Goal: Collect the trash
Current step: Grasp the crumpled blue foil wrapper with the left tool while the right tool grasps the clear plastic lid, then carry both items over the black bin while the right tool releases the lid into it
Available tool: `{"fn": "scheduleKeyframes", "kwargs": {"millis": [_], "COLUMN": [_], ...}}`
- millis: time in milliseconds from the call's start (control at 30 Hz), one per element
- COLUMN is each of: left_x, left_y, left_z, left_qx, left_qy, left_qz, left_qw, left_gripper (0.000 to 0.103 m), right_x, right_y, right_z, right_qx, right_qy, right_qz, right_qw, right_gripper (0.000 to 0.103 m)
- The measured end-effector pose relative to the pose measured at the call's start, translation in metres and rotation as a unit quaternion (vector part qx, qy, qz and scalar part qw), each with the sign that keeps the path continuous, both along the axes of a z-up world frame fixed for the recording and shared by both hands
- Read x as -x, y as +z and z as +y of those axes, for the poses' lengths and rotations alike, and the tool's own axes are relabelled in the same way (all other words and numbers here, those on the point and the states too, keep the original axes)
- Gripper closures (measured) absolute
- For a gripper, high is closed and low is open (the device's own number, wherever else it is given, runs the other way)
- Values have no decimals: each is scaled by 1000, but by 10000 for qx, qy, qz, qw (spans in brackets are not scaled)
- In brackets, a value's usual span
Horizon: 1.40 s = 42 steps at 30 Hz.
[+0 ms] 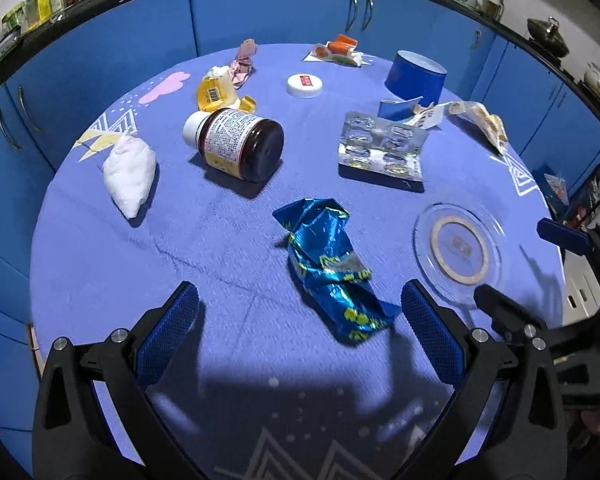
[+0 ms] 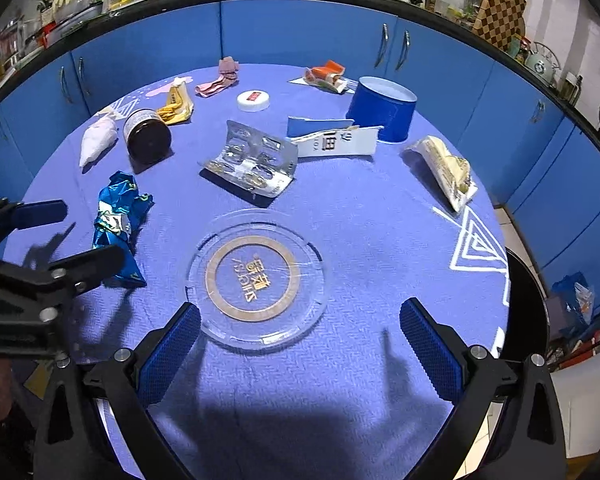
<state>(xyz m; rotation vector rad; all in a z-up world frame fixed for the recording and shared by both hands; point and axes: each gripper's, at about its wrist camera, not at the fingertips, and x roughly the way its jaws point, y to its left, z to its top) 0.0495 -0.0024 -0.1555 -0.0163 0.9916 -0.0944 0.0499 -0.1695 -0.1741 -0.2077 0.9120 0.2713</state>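
In the left wrist view the left gripper (image 1: pixel 300 336) hangs over the blue-clothed counter (image 1: pixel 100 264) with its fingers (image 1: pixel 168 336) spread wide and grasping nothing; the crumpled blue foil wrapper (image 1: pixel 328 264) lies flat between them, its near end close to the right-hand finger. Beyond it a dark jar (image 1: pixel 240 144) lies on its side, a white wad (image 1: pixel 130 172) to its left, an emptied blister pack (image 1: pixel 382 148) to its right, and a clear plastic lid (image 1: pixel 458 252) near the right gripper (image 1: pixel 524 264) at the frame's edge. In the right wrist view the right gripper (image 2: pixel 300 340) also has its fingers (image 2: pixel 430 344) released and apart, with the clear plastic lid (image 2: pixel 256 276) lying just ahead, its near rim between the tips. The blue foil wrapper (image 2: pixel 120 220) sits left of the lid, beside the left gripper (image 2: pixel 76 236), and a blue tub (image 2: pixel 382 110) stands farther back.
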Motion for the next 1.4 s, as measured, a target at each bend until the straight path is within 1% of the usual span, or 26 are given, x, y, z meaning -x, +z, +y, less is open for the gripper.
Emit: {"fn": "scheduleKeyframes", "kwargs": {"millis": [100,133,167,233,300,333,367,400,467,500,633,667,700,767,800,933,1033,1133,1167,1233,1300,1367,1400], "left_x": [-5,-6,-6,-6,-6,-7,-8,-9,-12,-14,-15,-15,-14,-14,-13,-22,-28,-32,-34,-34,-34,-34,-34], "left_y": [-5,-8,-8,-8,-6,-5,-5,-4,-4,-4,-3,-2,-2,2,5,8,4,-3,-6,-7,-8,-8,-7], "left_z": [3,6,8,12,17,21,24,29,32,36,40,40,40,37,35,28,27,25,26,24,24,25,26], "left_qx": [69,118,135,142,216,274,324,380,434,511,683,715,708,549,480,279,225,143,115,-32,-50,-3,9], "left_qy": [64,68,79,115,151,179,190,199,203,204,161,127,110,190,195,144,121,70,63,41,-7,6,21], "left_qz": [103,155,153,121,102,100,97,89,109,120,140,127,114,-53,-190,-262,-220,-114,-53,-93,-106,-109,-116], "left_qw": [9999,9998,9998,9998,9996,9994,9992,9990,9988,9984,9974,9973,9974,9983,9985,9992,9994,9998,9999,9999,9999,9999,9999], "left_gripper": [12,12,13,19,29,32,39,50,60,62,62,57,39,18,18,18,21,37,49,57,65,67,69], "right_x": [-2,-3,-5,-5,-5,-4,-4,-4,-4,-4,-12,-14,-15,-19,-20,-23,-25,-26,-26,-25,-24,-22,-21], "right_y": [-1,-1,-2,-1,1,1,1,1,1,0,-9,-10,-11,-14,-14,-16,-17,-19,-19,-20,-19,-18,-18], "right_z": [4,5,6,10,13,16,18,20,25,27,30,29,29,29,29,26,25,24,23,22,22,21,21], "right_qx": [-46,-66,-92,-120,-159,-182,-183,-178,-176,-167,-71,-95,-122,-173,-217,-397,-474,-515,-519,-520,-531,-551,-553], "right_qy": [79,94,121,162,236,292,325,348,394,406,353,339,321,289,291,309,345,400,428,488,513,537,548], "right_qz": [-3,8,25,17,14,27,34,43,18,17,179,211,246,317,330,386,359,281,264,257,236,176,179], "right_qw": [10000,9999,9999,9998,9996,9994,9993,9992,9991,9990,9992,9992,9991,9989,9988,9980,9976,9975,9974,9971,9970,9969,9968], "right_gripper": [6,6,6,6,6,6,6,6,6,6,6,6,6,6,6,6,6,6,6,6,8,16,16]}}
